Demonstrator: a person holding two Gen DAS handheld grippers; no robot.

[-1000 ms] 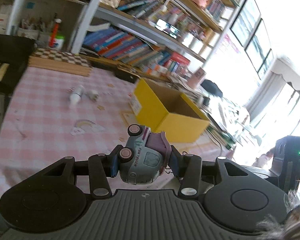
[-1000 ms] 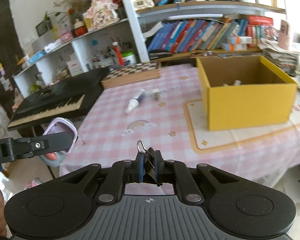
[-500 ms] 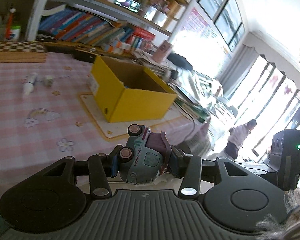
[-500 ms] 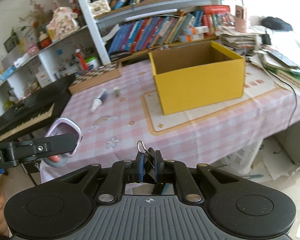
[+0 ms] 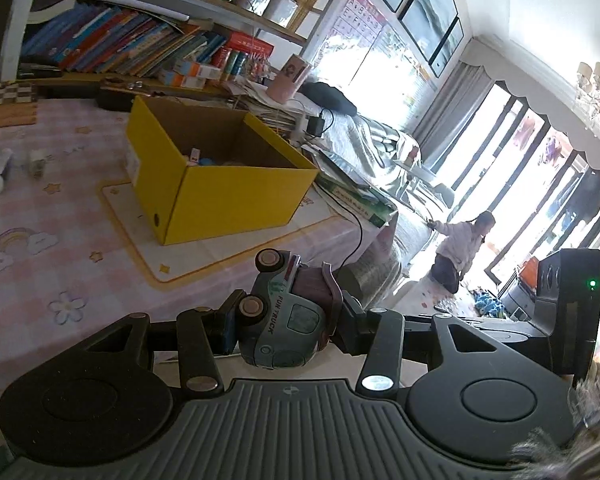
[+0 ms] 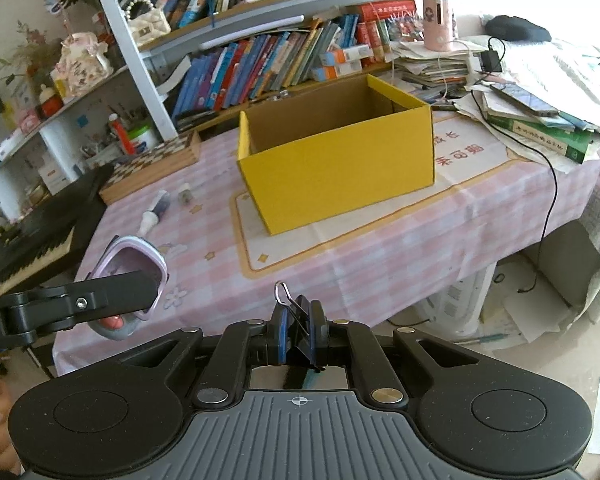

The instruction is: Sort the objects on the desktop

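Toy truck (image 5: 286, 320), grey-green with a mauve body and "FUN TRUCK" lettering: clamped crosswise in my left gripper (image 5: 286, 326), lying on its side, wheels toward the left pad, long axis running away from me, cab end nearest the camera. From the right wrist view the same truck (image 6: 130, 276) shows at lower left, its mauve open end facing the table. Binder clip (image 6: 298, 326), black with a wire handle: pinched in my right gripper (image 6: 298, 338), jaws fully clenched on it, handle loop standing up and tilted left. Both held off the near edge of the table (image 6: 340, 272), which wears a pink checked cloth. Yellow box (image 6: 336, 164): cardboard, open top, on a cream mat with an orange border, mid-table; the left wrist view shows a few small items on the box (image 5: 220, 184) floor, too small to identify. White tube (image 6: 154, 216) and a small pale object (image 6: 185, 194): lying on the cloth left of the box, just beside each other. Chessboard case (image 6: 152, 164): at the far left table edge. Bookshelf (image 6: 260, 56): behind the table, crowded with books.
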